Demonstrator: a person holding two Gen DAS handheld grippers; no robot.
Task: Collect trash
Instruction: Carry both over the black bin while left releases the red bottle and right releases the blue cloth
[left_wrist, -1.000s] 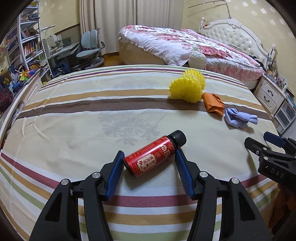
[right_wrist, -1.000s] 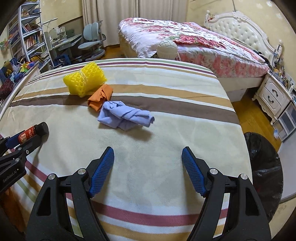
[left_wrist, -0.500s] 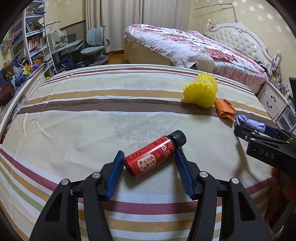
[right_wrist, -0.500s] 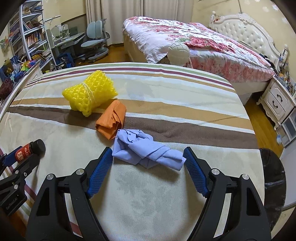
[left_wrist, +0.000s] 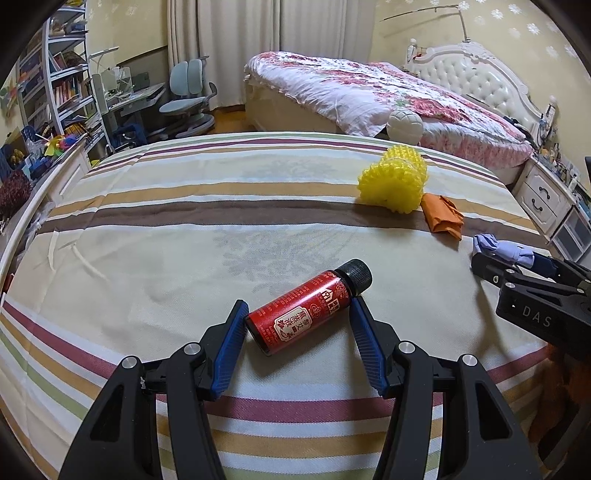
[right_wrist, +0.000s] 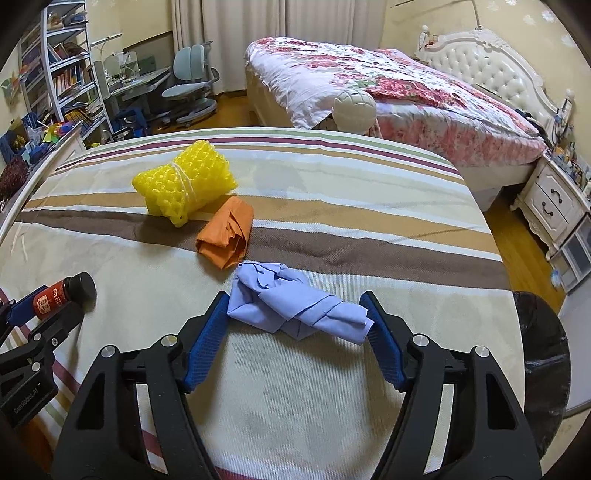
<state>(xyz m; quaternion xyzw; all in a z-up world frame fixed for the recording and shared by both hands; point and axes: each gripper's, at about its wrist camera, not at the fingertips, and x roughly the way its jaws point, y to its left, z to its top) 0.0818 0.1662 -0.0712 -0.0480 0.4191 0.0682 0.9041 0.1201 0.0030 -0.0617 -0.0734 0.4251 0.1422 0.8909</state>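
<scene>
A red bottle (left_wrist: 303, 310) with a black cap lies slanted between the blue pads of my left gripper (left_wrist: 298, 306), which is shut on it just above the striped cover. My right gripper (right_wrist: 293, 299) straddles a crumpled pale-blue paper wad (right_wrist: 295, 306). Its jaws are closing, and the pads stand right at the wad's two ends without squeezing it. Beyond the wad lie a folded orange paper (right_wrist: 227, 236) and a yellow foam net bundle (right_wrist: 184, 182). The right wrist view shows the red bottle (right_wrist: 50, 297) at the far left.
Everything lies on a striped bedspread (right_wrist: 332, 177). A black bin bag (right_wrist: 543, 350) stands on the floor off its right edge. Behind are a floral bed (right_wrist: 388, 81), a white ball (right_wrist: 354, 109), a white nightstand (right_wrist: 554, 206), and a desk with chair at the far left.
My right gripper has moved forward over the bedspread until the blue wad sits between its fingers, and its jaws have narrowed a little. The left gripper keeps the red bottle as before.
</scene>
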